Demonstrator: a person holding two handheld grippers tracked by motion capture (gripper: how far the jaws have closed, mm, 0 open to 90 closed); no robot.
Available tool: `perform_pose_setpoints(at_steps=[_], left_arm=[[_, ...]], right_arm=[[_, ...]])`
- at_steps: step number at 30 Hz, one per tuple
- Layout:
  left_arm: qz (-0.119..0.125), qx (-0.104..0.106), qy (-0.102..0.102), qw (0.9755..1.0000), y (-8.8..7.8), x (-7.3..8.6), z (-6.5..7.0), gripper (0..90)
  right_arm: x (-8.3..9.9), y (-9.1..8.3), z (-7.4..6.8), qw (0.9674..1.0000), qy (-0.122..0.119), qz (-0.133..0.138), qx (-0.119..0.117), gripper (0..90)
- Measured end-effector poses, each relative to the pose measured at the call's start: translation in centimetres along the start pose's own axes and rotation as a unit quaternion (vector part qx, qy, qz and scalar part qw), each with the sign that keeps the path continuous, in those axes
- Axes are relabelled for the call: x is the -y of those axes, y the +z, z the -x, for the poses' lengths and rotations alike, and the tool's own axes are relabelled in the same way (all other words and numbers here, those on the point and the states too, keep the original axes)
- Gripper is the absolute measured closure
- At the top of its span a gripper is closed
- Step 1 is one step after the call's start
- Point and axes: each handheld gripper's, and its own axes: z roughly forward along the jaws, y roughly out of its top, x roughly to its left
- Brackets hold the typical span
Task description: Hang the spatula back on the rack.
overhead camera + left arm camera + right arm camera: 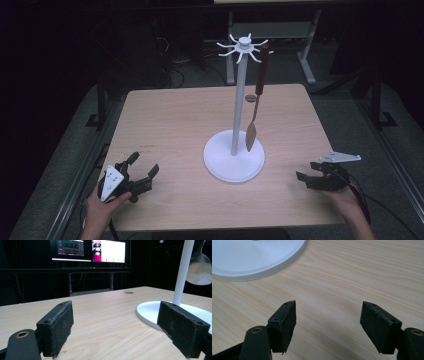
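While both hands rest at the near edge of the wooden counter [165, 120], a white utensil stand [235, 150] rises from its round base at the middle of the surface, a wooden spoon [253, 122] with a dark red handle hanging from one of the hooks at its top, bowl down and just above the base. The left tongs [144, 168] sit at the near left corner with their jaws spread wide and nothing between them, pointing across the boards toward the stand; seen along their pads [58, 326], the stand's post and the spoon's bowl [200, 271] loom at the right, with lit monitors [87, 250] glowing in the dark room behind. The right tongs [306, 175] lie at the near right edge, likewise parted and empty, their jaws hovering over bare wood with the rim of the stand's base [257, 262] just ahead. Both are well apart from the spoon.
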Motion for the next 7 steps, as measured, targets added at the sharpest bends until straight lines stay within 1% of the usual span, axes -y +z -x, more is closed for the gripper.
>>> perform_pose_setpoints(at_steps=[1, 3, 7], left_arm=[[-0.002, 0.001, 0.003, 1.0, -0.02, -0.01, -0.04, 12.9], [0.002, 0.002, -0.004, 1.0, 0.0, 0.01, -0.03, 12.9], [0.001, 0.003, -0.001, 1.0, 0.0, 0.0, -0.03, 12.9]], right_arm=[[0.07, -0.04, 0.12, 1.0, 0.0, -0.001, 0.0, 28.4], [0.15, -0.11, 0.32, 1.0, 0.0, 0.0, 0.0, 28.2], [0.26, -0.19, 0.58, 1.0, 0.002, 0.002, -0.003, 28.1]])
